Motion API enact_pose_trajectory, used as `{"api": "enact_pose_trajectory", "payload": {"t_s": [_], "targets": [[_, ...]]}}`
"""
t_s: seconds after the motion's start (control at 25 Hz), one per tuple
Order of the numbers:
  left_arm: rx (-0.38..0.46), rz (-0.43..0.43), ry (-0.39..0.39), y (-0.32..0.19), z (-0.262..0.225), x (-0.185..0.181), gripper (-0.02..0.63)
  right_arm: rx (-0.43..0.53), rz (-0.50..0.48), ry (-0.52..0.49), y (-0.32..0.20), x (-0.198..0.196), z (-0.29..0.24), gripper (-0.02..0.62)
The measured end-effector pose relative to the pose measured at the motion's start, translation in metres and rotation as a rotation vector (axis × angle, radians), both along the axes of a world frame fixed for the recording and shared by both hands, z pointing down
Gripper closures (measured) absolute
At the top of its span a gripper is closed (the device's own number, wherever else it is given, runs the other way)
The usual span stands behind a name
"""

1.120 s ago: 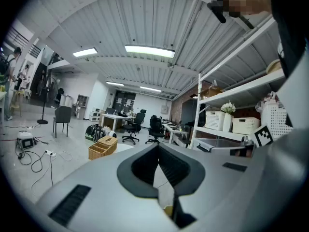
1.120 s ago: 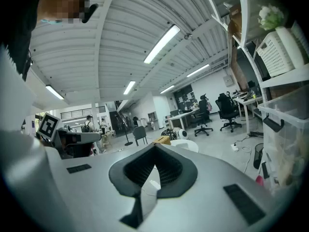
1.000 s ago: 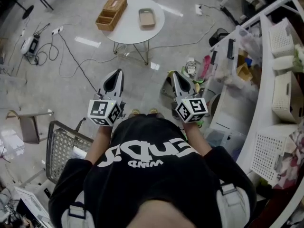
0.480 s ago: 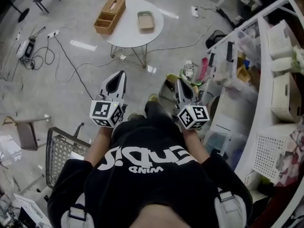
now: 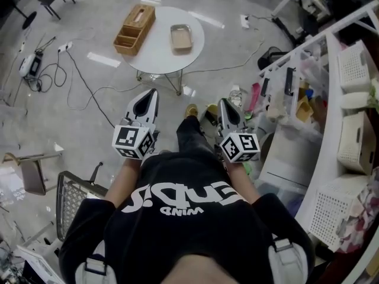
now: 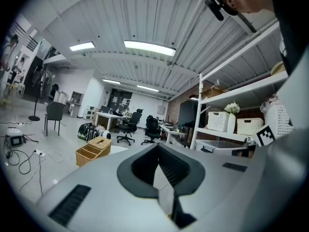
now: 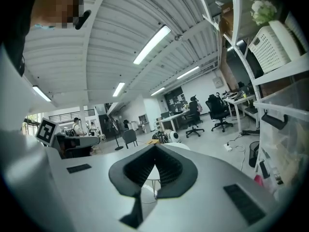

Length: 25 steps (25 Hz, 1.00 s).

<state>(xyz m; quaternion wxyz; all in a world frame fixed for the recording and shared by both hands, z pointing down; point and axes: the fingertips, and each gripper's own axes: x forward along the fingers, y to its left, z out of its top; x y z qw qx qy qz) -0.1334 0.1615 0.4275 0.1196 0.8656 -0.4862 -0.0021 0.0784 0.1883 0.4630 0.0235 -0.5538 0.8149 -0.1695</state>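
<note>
The left tool (image 5: 151, 92) and the right tool (image 5: 224, 102) are clenched empty, side by side, well short of the round bench (image 5: 155, 54) that carries a wicker box (image 5: 135, 28).

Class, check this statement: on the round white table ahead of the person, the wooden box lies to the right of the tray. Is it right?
No. The head view shows the wooden box lying to the left of the tray. Both do rest on the round white table ahead of the person.
</note>
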Motion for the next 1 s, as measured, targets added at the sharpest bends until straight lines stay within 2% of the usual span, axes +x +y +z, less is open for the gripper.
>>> {"api": "enact_pose_trajectory", "payload": {"t_s": [0.44,0.68,1.0], "targets": [[-0.003,-0.047,-0.009,-0.118,-0.008,0.019,0.606,0.007,-0.071,-0.023,-0.132,0.015,-0.002,0.597],[-0.018,-0.108,-0.004,-0.181,-0.012,0.030,0.606,0.007,-0.120,-0.024,-0.205,0.034,-0.008,0.597],[-0.029,-0.176,-0.004,-0.238,-0.013,0.051,0.604,-0.008,-0.190,-0.023,-0.269,0.048,-0.015,0.597]]}}
